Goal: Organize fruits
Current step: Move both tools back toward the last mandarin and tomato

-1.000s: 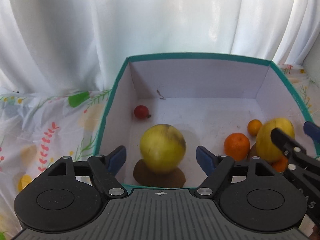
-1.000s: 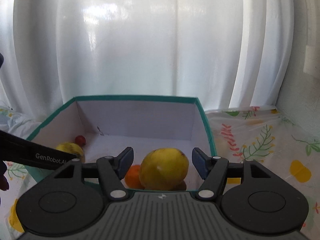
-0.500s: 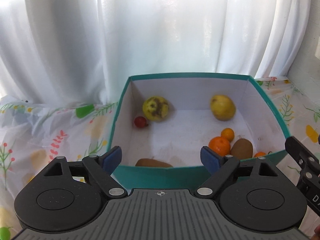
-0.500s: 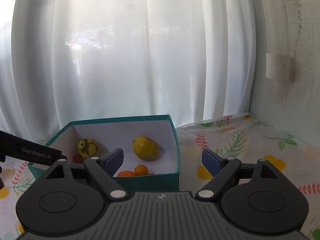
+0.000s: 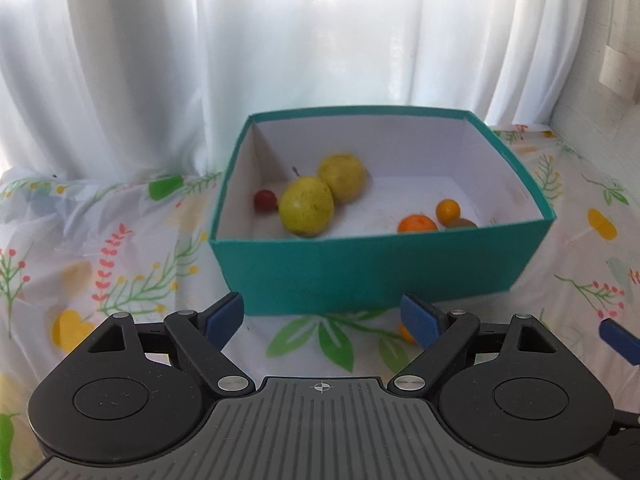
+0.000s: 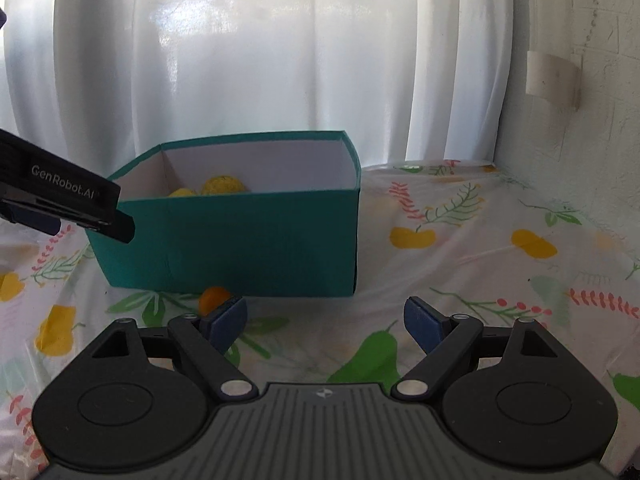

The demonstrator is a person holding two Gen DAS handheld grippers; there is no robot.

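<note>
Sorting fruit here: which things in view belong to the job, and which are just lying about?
Job:
- teal cardboard box
- two yellow-green round fruits
- small red fruit
- two oranges
- brown kiwi
- small orange outside the box

Lying about:
- floral tablecloth
- white curtain

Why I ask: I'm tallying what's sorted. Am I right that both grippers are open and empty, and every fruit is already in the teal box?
Not quite. One small orange fruit lies on the cloth outside the teal box, as the right wrist view shows. Both the left gripper and the right gripper are open and empty.
</note>
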